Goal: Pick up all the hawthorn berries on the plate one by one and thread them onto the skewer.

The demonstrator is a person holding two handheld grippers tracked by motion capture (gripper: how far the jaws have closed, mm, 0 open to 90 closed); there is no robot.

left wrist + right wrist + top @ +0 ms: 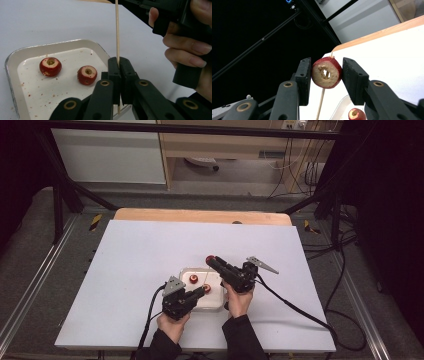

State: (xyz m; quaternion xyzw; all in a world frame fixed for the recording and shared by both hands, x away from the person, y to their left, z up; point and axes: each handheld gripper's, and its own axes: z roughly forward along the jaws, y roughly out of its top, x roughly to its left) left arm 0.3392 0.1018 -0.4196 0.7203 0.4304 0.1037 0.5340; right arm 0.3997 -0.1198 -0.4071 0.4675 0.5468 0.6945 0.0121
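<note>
My left gripper (120, 72) is shut on a thin wooden skewer (117, 30), which stands upright from its jaws beside the tray. In the high view, that left gripper (201, 292) reaches over the tray's front. My right gripper (326, 71) is shut on a cored red fruit (329, 75), held up in the air with its hole facing the camera. The skewer (321, 103) runs in line with this fruit; whether it passes through or behind I cannot tell. In the high view, the right gripper (211, 260) holds the fruit above the tray's far edge.
A white tray (15, 53) on the white table (135, 270) holds two more cored red fruits (50, 66) (86, 74) and some crumbs. A hand (186, 47) grips the right gripper's body close above the left one. Cables (295, 307) trail toward the table's front.
</note>
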